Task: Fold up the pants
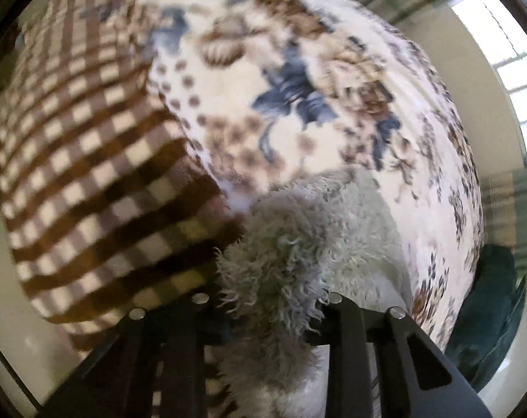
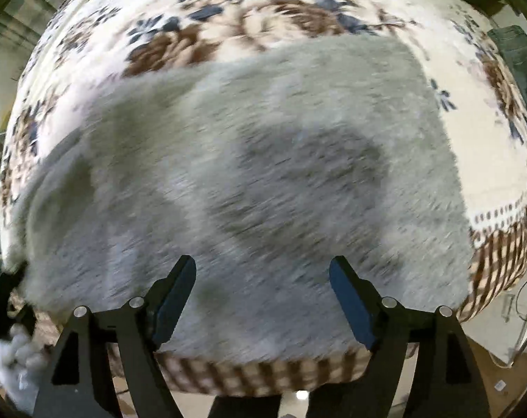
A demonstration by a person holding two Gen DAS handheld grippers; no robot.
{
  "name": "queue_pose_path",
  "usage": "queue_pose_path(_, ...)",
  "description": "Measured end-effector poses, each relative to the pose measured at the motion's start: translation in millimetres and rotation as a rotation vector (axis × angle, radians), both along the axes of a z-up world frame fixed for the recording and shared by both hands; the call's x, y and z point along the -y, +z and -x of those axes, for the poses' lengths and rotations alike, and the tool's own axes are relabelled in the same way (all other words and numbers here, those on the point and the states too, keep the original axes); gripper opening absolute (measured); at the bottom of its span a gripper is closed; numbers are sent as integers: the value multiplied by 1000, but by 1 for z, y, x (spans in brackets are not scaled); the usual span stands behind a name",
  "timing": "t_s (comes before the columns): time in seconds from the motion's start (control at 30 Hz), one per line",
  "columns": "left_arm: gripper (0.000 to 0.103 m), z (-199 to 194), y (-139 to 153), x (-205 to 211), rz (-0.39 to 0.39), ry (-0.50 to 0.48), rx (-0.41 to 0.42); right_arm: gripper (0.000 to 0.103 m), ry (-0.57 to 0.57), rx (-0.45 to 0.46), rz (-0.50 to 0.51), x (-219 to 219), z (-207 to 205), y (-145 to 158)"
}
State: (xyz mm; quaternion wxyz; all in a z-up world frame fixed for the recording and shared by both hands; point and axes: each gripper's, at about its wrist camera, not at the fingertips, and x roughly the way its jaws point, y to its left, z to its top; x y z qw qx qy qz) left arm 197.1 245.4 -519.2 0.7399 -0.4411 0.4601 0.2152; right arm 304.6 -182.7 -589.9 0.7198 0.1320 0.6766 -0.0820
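Observation:
The pants [image 2: 246, 174] are grey and fluffy, spread wide over a floral blanket [image 2: 228, 17] in the right wrist view. My right gripper [image 2: 263, 299] is open and empty, hovering just above the near part of the pants. In the left wrist view my left gripper [image 1: 267, 299] is shut on a bunched fold of the same fluffy pants [image 1: 281, 261], held up over the blanket [image 1: 298, 87]. The left fingertips are buried in the fabric. Both views are motion-blurred.
The blanket has a brown checked border [image 1: 89, 174] that hangs over the edge, also along the near side in the right wrist view [image 2: 263, 376]. A dark green object [image 1: 486, 299] sits on the floor at the right. A folded denim item [image 2: 518, 55] lies at the far right.

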Motion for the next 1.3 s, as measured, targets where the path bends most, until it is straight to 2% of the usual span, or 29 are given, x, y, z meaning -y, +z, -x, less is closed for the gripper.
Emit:
queue_pose_path(0.13, 19, 14, 27, 10, -72, -35, 50, 83, -47, 0, -69, 23, 5, -8)
queue_pose_path(0.3, 18, 8, 90, 53, -196, -133, 154, 83, -33, 30, -117, 44, 17, 6)
queue_pose_path(0.43, 17, -3, 150, 110, -252, -253, 283, 83, -42, 42, -157, 77, 31, 23)
queue_pose_path(0.5, 17, -8, 180, 160, -261, -350, 355, 83, -55, 51, -168, 94, 39, 30)
queue_pose_path(0.6, 17, -12, 200, 233, -244, -495, 409, 83, -92, 58, -171, 135, 55, 40)
queue_pose_path(0.67, 17, -13, 197, 296, -216, -618, 413, 83, -127, 54, -168, 162, 67, 42)
queue_pose_path(0.77, 17, -15, 172, 379, -171, -783, 353, 83, -192, 41, -160, 202, 79, 39)
queue_pose_path(0.87, 18, -13, 141, 444, -156, -919, 294, 83, -261, 28, -137, 246, 94, 34)
queue_pose_path(1.0, 20, -12, 117, 502, -198, -1036, 191, 83, -335, 14, -133, 301, 114, 33)
queue_pose_path(1.07, 26, -16, 112, 516, -212, -1066, 130, 83, -357, 20, -141, 316, 115, 33)
queue_pose_path(1.1, 38, -19, 112, 520, -201, -1078, 118, 86, -367, 26, -152, 325, 118, 34)
queue_pose_path(1.13, 60, -21, 114, 524, -184, -1091, 116, 89, -380, 46, -178, 334, 120, 36)
queue_pose_path(1.2, 86, -21, 125, 526, -139, -1110, 140, 94, -391, 80, -228, 340, 116, 40)
queue_pose_path(1.3, 87, -19, 151, 523, -160, -1111, 192, 96, -374, 132, -325, 337, 100, 46)
